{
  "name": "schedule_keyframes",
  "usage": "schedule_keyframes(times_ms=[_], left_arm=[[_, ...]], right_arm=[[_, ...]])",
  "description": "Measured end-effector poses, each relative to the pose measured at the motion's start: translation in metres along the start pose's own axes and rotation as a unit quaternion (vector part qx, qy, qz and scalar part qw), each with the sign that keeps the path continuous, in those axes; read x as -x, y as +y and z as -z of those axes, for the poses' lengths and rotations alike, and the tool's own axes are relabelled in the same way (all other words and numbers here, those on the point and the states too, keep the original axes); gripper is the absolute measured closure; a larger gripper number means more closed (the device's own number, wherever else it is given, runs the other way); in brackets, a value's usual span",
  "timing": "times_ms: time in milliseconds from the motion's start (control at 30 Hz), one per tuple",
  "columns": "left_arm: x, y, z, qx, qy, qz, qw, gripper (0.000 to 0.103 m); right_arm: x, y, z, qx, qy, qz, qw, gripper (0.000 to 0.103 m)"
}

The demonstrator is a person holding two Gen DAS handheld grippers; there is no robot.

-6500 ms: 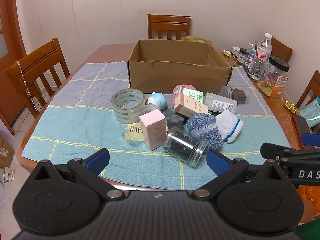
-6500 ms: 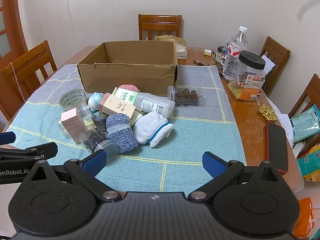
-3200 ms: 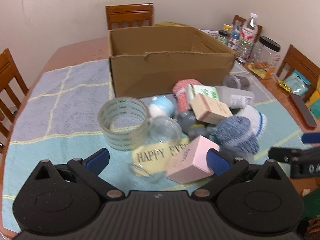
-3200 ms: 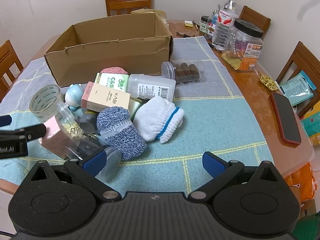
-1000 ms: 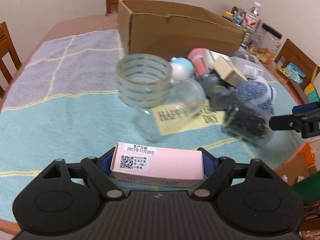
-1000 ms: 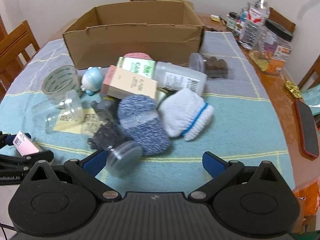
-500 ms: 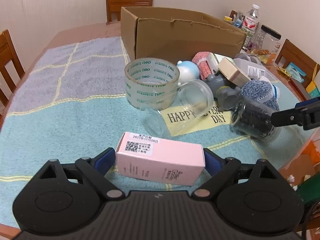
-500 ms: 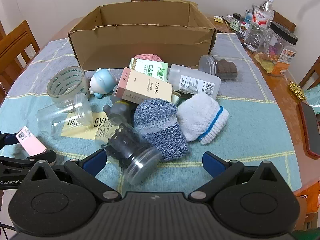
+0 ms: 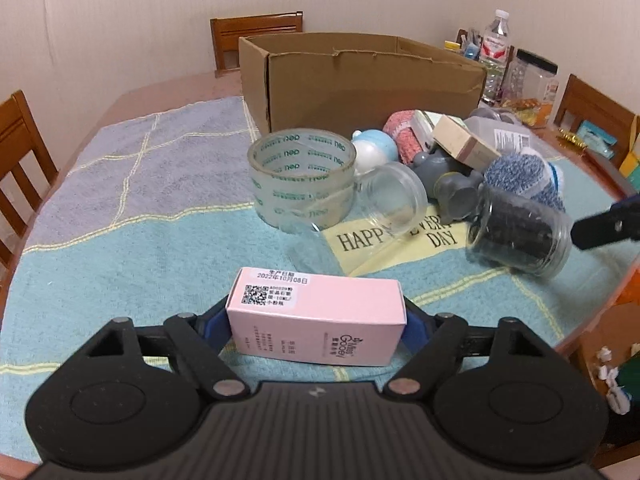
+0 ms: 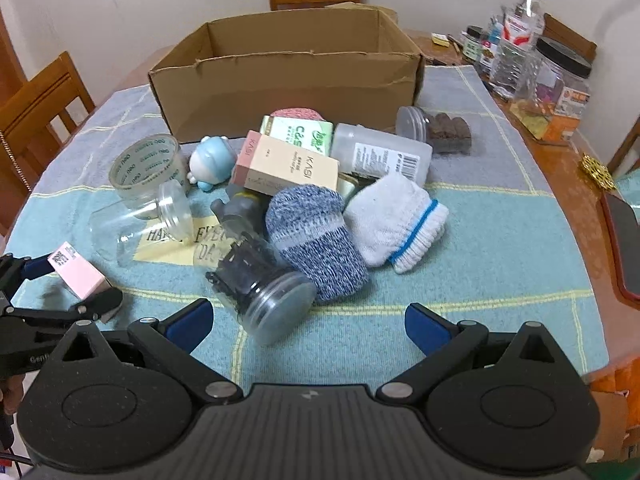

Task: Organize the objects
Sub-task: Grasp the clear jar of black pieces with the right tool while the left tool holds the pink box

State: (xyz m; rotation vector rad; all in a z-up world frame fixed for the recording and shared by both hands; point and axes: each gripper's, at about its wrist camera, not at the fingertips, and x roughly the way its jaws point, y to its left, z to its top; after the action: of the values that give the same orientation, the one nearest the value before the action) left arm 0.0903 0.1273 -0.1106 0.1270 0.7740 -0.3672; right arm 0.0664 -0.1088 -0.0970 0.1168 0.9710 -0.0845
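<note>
In the left wrist view a pink carton (image 9: 316, 316) lies crosswise between the blue pads of my left gripper (image 9: 316, 328). Its jaws are closing and the pads press on the carton's two ends, low over the towel. The right wrist view shows the same carton (image 10: 76, 270) at the far left. My right gripper (image 10: 306, 322) stands open with nothing between its fingers, and a jar of dark pieces (image 10: 256, 284) lies just ahead of its left finger. An open cardboard box (image 10: 288, 80) stands behind the pile.
The pile holds a tape roll (image 9: 302, 184), a clear jar (image 9: 360, 212) on a yellow card, a blue sock (image 10: 312, 240), a white sock (image 10: 396, 220) and small cartons. Bottles and jars (image 10: 560, 76) crowd the right table edge. Wooden chairs ring the table.
Half a second ago the left jaws stood wide around the pink carton lying on the towel; now they have closed onto its ends. The right gripper has barely moved.
</note>
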Motion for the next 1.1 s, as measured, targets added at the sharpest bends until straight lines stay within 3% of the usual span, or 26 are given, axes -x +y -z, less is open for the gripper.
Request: schedule_keyframes(times_ms=[300, 633, 833, 1000, 1100], left_arm=[[0.001, 0.047, -0.025, -0.056, 0.032, 0.056, 0.9963, 0.022], [-0.010, 0.089, -0.056, -0.114, 0.027, 0.100, 0.9881, 0.022], [-0.018, 0.102, -0.068, -0.118, 0.027, 0.117, 0.9857, 0.022], [-0.023, 0.110, -0.074, -0.119, 0.035, 0.129, 0.9838, 0.022], [-0.025, 0.112, -0.078, -0.121, 0.040, 0.135, 0.9826, 0.022]], right_arm=[[-0.009, 0.026, -0.005, -0.077, -0.003, 0.040, 0.996, 0.000], [-0.041, 0.058, -0.016, -0.196, -0.004, 0.117, 0.974, 0.000], [-0.058, 0.067, -0.023, -0.224, 0.006, 0.180, 0.958, 0.000], [-0.065, 0.066, -0.024, -0.243, 0.015, 0.194, 0.950, 0.000], [-0.068, 0.068, -0.024, -0.237, 0.025, 0.206, 0.949, 0.006]])
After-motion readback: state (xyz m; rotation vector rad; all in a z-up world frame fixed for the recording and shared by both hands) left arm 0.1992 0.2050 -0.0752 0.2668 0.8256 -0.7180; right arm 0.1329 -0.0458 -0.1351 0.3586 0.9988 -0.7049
